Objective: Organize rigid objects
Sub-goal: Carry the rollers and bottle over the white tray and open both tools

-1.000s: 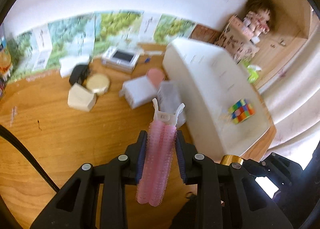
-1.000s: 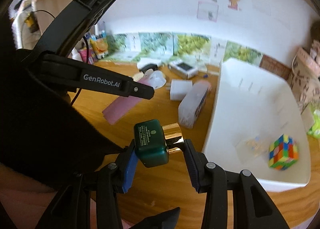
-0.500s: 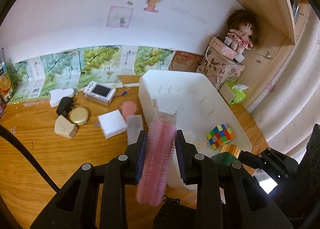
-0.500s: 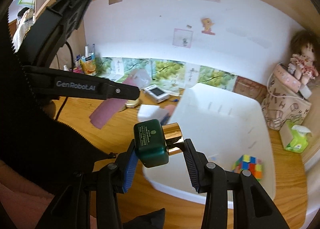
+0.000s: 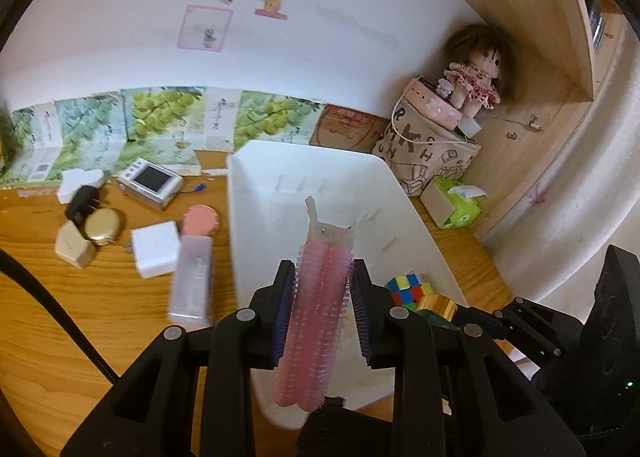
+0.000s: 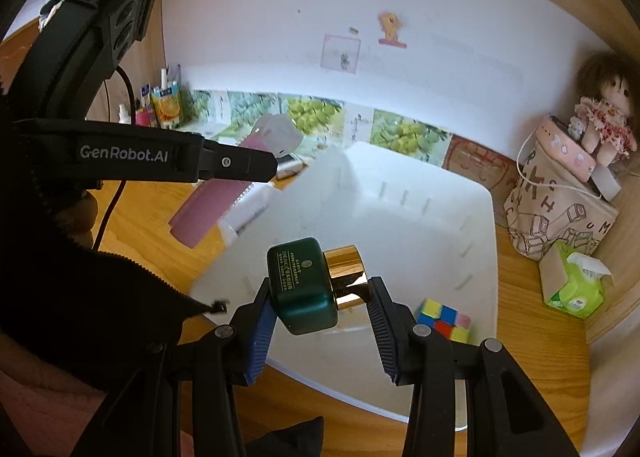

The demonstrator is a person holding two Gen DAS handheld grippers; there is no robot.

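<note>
My left gripper [image 5: 320, 281] is shut on a pink hair-roller clip [image 5: 316, 321] and holds it above the near left part of the white bin [image 5: 256, 177]. My right gripper [image 6: 320, 293] is shut on a green bottle with a gold cap [image 6: 304, 289], held over the near edge of the white bin [image 6: 492, 241]. A colourful puzzle cube [image 6: 444, 319] lies in the bin, also seen in the left wrist view [image 5: 404, 287]. The left gripper and pink clip [image 6: 208, 209] show at the left of the right wrist view.
On the wooden desk left of the bin lie a clear case [image 5: 190, 281], a white charger block [image 5: 154, 249], a pink round item [image 5: 200, 219], a gold compact [image 5: 102, 225], a beige box [image 5: 74, 249] and a camera [image 5: 150, 183]. A tissue pack [image 5: 452, 203], bag and doll [image 5: 476, 83] stand right.
Both grippers have risen and moved forward over the white bin, each still holding its object. The bin now fills more of both views.
</note>
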